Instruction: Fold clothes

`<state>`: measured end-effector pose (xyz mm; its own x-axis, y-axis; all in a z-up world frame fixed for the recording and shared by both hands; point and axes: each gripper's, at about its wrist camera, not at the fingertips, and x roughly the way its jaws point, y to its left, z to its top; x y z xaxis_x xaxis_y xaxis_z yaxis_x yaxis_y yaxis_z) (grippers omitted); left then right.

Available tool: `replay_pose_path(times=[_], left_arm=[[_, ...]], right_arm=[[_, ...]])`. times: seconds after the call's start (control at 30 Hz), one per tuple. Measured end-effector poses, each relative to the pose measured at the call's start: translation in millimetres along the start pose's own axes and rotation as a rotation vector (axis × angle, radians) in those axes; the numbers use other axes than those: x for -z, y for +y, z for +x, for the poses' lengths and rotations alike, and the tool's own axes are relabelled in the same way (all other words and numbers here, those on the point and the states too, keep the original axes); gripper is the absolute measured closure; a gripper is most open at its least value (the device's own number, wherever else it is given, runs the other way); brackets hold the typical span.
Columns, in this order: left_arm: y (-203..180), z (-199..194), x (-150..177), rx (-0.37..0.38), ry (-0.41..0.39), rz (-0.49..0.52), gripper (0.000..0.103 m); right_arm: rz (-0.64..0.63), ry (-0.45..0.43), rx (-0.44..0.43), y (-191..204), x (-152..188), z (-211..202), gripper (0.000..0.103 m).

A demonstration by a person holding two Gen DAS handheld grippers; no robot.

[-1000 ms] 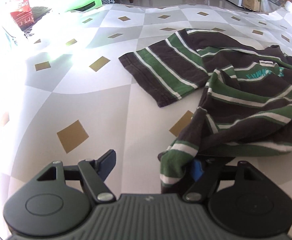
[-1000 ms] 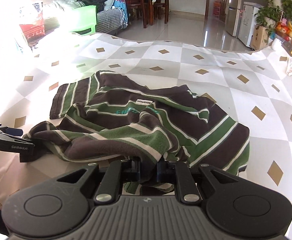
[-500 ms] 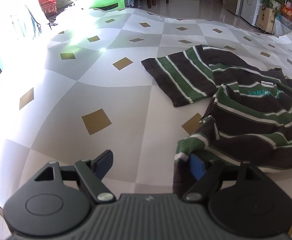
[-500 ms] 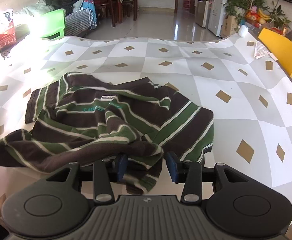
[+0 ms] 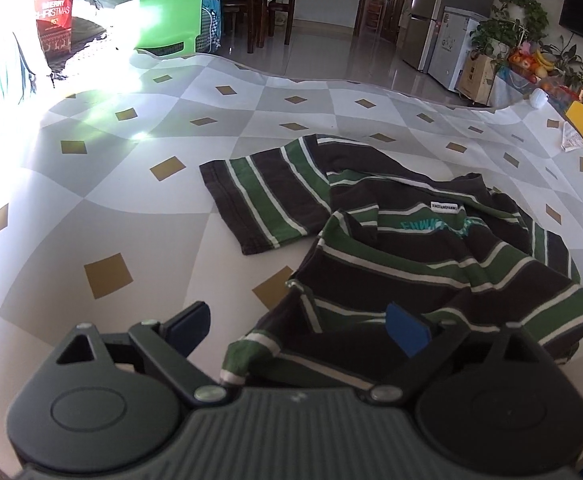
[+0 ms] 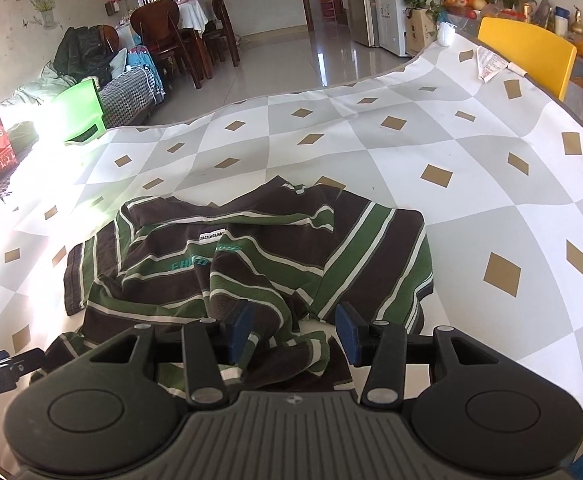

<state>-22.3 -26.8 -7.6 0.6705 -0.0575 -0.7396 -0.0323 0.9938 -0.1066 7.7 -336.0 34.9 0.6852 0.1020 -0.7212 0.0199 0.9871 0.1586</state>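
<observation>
A dark brown shirt [image 5: 431, 264] with green and white stripes lies crumpled on the checked tablecloth [image 5: 139, 216], one sleeve spread flat toward the far left. My left gripper [image 5: 297, 326] hangs over the shirt's near hem corner. Its jaws are opening wide, the corner lies loose between them, and neither pad presses it. In the right wrist view the shirt [image 6: 275, 256] shows its neck label facing up. My right gripper [image 6: 294, 330] stands open over bunched hem fabric, the blue pads [image 6: 241, 326] clear of the cloth. The left gripper [image 6: 3, 364] shows at the lower left edge.
A yellow chair [image 6: 527, 52] stands at the table's far right corner, with a folded paper [image 6: 489, 66] near it. A green plastic chair [image 5: 167, 28] and a red Christmas bag [image 5: 53, 20] stand beyond the far left edge. Bare tablecloth [image 6: 471, 208] surrounds the shirt.
The right gripper was shut on the shirt's hem and has opened, so the fabric dropped. The left gripper opened wider and rose. The shirt has settled flatter on the table.
</observation>
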Motion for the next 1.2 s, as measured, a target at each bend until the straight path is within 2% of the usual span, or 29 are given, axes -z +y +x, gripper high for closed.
replay_pose_path(times=[0.23,0.37,0.57,0.63,0.73,0.77,0.87,1.2], left_arm=[[-47.3,31.1,0.0,0.037,0.013,0.155,0.006],[-62.8,43.6,-0.8,0.053,-0.002,0.210,0.006],[-79.1,61.8,10.8,0.063,0.032,0.308,0.005],[-78.6,68.3,16.4,0.060,0.063,0.315,0.005],[-74.0,74.9,23.6,0.042,0.096,0.314,0.004],[-70.2,75.6,24.8,0.036,0.102,0.295,0.001],[-58.1,77.6,25.1,0.036,0.128,0.225,0.000],[-39.0,64.8,30.8,-0.052,0.157,0.151,0.000]], right_arm=[[-0.054,0.051,-0.046,14.4,6.3,13.1,0.057],[-0.075,0.046,-0.070,21.7,7.9,16.8,0.056],[-0.113,0.119,-0.006,27.5,15.2,40.4,0.053],[-0.126,0.157,0.020,28.1,19.5,49.9,0.053],[-0.103,0.213,0.008,26.0,25.9,61.1,0.053],[-0.093,0.231,0.003,25.1,28.0,64.6,0.053],[-0.063,0.269,-0.001,22.6,33.2,73.0,0.053],[-0.188,0.260,-0.049,42.5,42.9,77.8,0.043]])
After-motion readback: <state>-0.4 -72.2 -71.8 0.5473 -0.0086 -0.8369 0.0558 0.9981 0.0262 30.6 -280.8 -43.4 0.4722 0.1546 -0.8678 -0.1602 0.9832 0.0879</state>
